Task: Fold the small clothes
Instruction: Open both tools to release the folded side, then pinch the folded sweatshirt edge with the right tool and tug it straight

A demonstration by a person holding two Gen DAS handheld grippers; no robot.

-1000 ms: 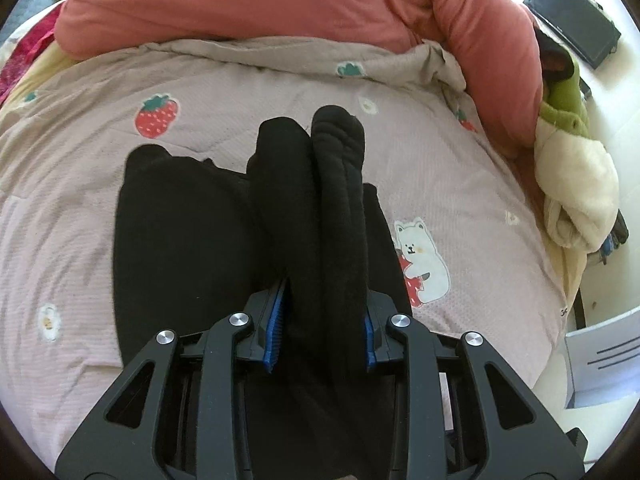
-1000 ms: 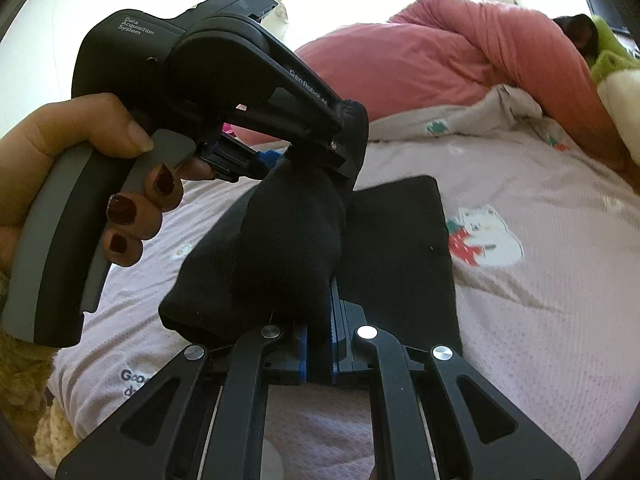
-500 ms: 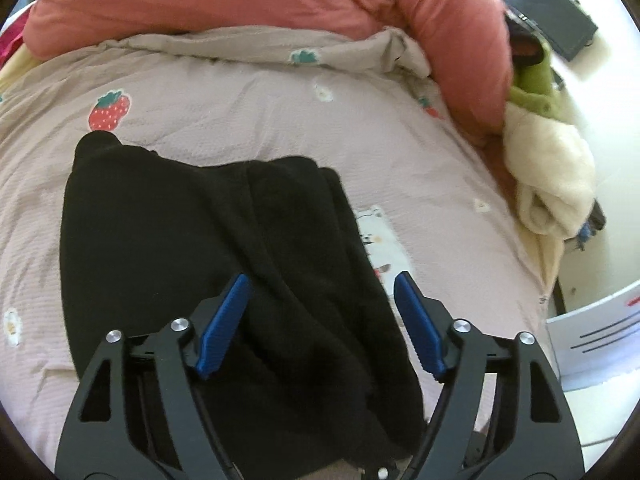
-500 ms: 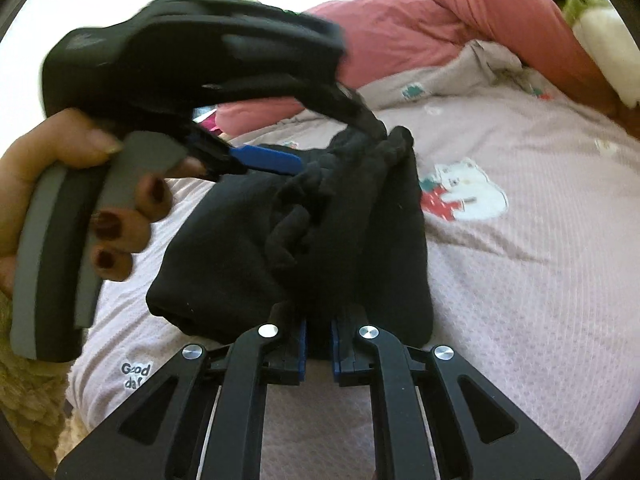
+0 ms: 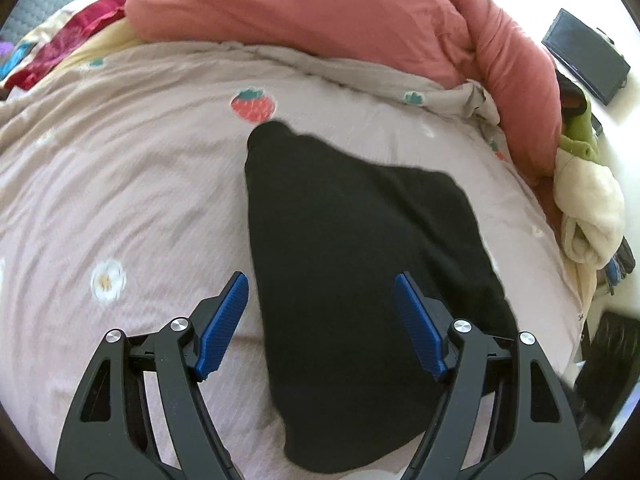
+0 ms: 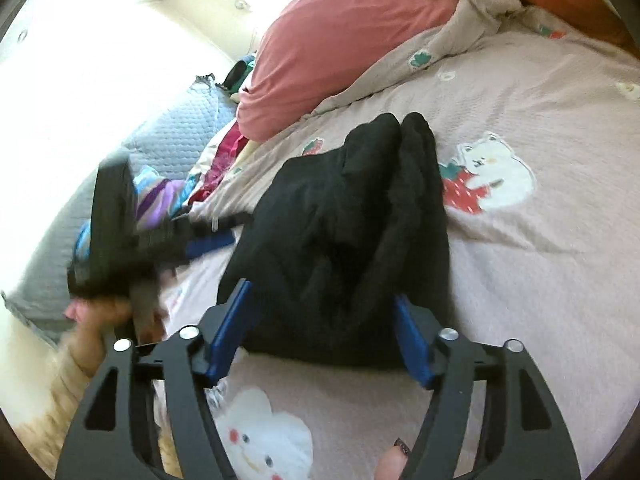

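Both fingers (image 5: 322,322) (image 6: 320,330) spread, gripping nothing, right just opened, black garment (image 5: 360,264) on strawberry-print bedspread (image 5: 120,200), pink duvet (image 5: 320,12) behind

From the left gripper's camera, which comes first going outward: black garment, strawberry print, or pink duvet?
1. Black garment, lying between the open left gripper fingers.
2. Strawberry print, just past the garment's far tip.
3. Pink duvet, heaped along the bed's far edge.

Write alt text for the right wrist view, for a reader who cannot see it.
A black garment, bunched and partly folded, lies on a pink bedspread between the open blue fingers of the right claw, whose jaws have just been opening. At left, blurred, a hand holds the left claw beside the cloth; a red quilt is heaped behind.
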